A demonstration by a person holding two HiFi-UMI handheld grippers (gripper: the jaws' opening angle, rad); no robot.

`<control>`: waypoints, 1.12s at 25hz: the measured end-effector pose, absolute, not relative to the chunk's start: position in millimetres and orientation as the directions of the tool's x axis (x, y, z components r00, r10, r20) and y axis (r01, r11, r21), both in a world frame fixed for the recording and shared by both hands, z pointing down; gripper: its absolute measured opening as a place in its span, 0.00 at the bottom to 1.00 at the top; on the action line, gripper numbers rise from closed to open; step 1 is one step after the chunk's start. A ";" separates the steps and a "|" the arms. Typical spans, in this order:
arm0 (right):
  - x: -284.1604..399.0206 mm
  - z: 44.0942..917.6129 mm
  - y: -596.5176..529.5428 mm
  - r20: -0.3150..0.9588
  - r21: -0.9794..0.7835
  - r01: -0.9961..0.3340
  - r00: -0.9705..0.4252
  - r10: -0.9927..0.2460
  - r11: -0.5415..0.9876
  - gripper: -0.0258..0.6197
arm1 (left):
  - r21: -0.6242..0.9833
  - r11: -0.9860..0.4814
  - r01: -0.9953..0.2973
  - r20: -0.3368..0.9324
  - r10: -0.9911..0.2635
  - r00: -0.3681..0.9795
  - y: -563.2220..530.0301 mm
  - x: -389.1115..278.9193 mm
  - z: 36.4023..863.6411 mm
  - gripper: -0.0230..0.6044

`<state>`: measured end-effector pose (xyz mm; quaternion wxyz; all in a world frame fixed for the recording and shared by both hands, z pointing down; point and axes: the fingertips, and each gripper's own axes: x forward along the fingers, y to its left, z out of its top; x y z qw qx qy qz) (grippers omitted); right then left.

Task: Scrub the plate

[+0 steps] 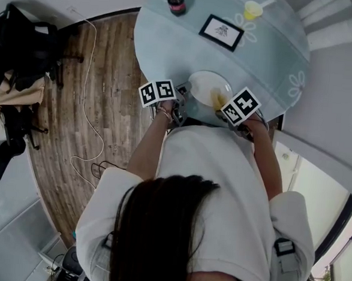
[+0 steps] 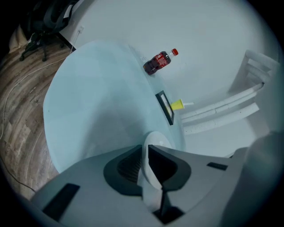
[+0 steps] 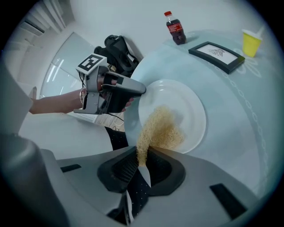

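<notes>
Plate rim pinched in left gripper jaws, right gripper's scrubber atop.

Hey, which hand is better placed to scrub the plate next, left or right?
Right. The right tongs pinch the tan scrub pad, which lies on the plate. The left tongs clamp the plate's rim, so they steady it.

Evenly, softly lit, cool in tone. Strongly bent by fisheye toward every edge, darkened to black in the corners of both gripper views. Softly shadowed across the table; slightly washed out on the plate.
</notes>
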<state>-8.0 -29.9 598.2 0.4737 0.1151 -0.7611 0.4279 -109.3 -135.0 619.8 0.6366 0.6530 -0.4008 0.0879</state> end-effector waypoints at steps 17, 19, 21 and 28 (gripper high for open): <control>6.1 603.7 -76.5 0.850 -0.481 -0.688 -0.517 0.098 0.544 0.13 | 0.772 0.177 -0.611 0.629 -0.354 0.692 -137.8 -103.3 626.1 0.10; 3.2 605.7 -83.9 0.853 -0.471 -0.697 -0.516 0.079 0.540 0.13 | 0.772 0.176 -0.611 0.629 -0.353 0.693 -138.3 -102.9 626.3 0.10; -2.1 607.3 -92.3 0.851 -0.472 -0.701 -0.521 0.068 0.535 0.13 | 0.769 0.171 -0.616 0.632 -0.349 0.692 -138.4 -102.7 626.1 0.10; -29.1 614.3 -111.8 0.843 -0.483 -0.680 -0.531 0.083 0.552 0.13 | 0.770 0.145 -0.622 0.630 -0.331 0.703 -137.2 -100.1 626.8 0.09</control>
